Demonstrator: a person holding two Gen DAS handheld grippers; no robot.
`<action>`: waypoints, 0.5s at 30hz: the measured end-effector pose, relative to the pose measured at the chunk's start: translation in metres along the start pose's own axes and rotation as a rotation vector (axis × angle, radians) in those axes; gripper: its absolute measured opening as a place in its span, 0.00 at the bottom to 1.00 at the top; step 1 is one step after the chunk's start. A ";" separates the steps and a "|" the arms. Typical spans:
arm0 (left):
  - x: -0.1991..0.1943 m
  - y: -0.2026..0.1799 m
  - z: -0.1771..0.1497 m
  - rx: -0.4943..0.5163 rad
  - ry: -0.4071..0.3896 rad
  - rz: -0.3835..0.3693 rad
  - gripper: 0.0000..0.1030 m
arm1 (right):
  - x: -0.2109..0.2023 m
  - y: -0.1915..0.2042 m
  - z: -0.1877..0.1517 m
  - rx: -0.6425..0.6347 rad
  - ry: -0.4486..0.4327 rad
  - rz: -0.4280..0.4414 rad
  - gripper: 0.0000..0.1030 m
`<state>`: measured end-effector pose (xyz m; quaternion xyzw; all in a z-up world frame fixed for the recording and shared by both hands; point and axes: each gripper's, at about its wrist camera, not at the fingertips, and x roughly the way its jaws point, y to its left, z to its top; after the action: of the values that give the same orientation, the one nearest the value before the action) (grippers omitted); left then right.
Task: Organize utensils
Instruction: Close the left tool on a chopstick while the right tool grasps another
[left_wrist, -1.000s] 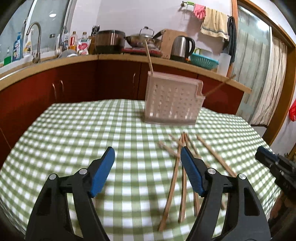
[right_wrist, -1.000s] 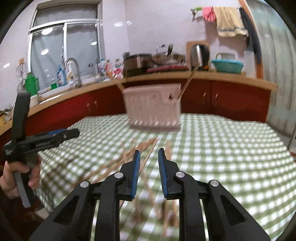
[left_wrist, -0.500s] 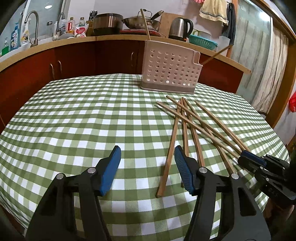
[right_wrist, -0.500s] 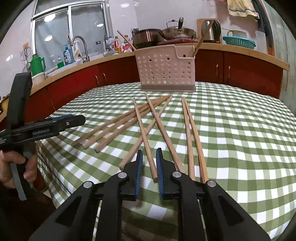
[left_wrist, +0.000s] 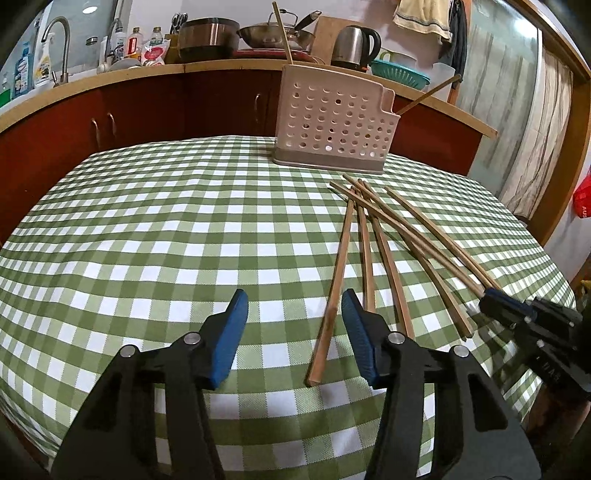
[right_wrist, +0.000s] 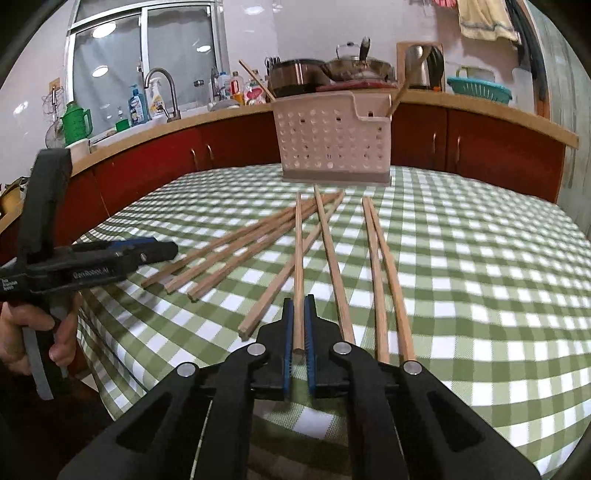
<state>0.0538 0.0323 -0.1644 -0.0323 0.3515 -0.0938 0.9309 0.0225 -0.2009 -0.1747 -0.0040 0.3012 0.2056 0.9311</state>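
Observation:
Several wooden chopsticks (left_wrist: 384, 236) lie fanned on the green checked tablecloth (left_wrist: 166, 240) in front of a perforated pink utensil holder (left_wrist: 332, 125), which has two chopsticks standing in it. The holder (right_wrist: 332, 140) and the chopsticks (right_wrist: 384, 266) also show in the right wrist view. My right gripper (right_wrist: 299, 306) is shut on the near end of one chopstick (right_wrist: 298, 258) that points toward the holder. It also shows in the left wrist view (left_wrist: 491, 297). My left gripper (left_wrist: 293, 295) is open and empty, with one chopstick (left_wrist: 332, 291) lying just inside its right finger.
A red kitchen counter (left_wrist: 147, 96) curves behind the table with a sink tap (left_wrist: 61, 44), bottles, pots and a kettle (left_wrist: 354, 44). The table's front edge (right_wrist: 122, 354) is close to both grippers. My left gripper and hand (right_wrist: 74, 258) are at the left in the right wrist view.
My right gripper has moved forward and closed on one chopstick's near end. My left gripper has moved closer over the table and stays open.

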 end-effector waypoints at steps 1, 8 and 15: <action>0.000 0.000 -0.001 0.002 0.001 -0.002 0.49 | -0.003 0.001 0.002 -0.006 -0.012 -0.004 0.06; 0.003 -0.004 -0.004 0.024 0.020 -0.019 0.41 | -0.030 -0.001 0.020 -0.023 -0.109 -0.045 0.06; 0.004 -0.012 -0.009 0.067 0.031 -0.031 0.15 | -0.040 -0.007 0.026 -0.012 -0.139 -0.061 0.06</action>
<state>0.0490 0.0199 -0.1724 -0.0053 0.3618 -0.1204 0.9244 0.0102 -0.2186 -0.1322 -0.0045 0.2342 0.1790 0.9556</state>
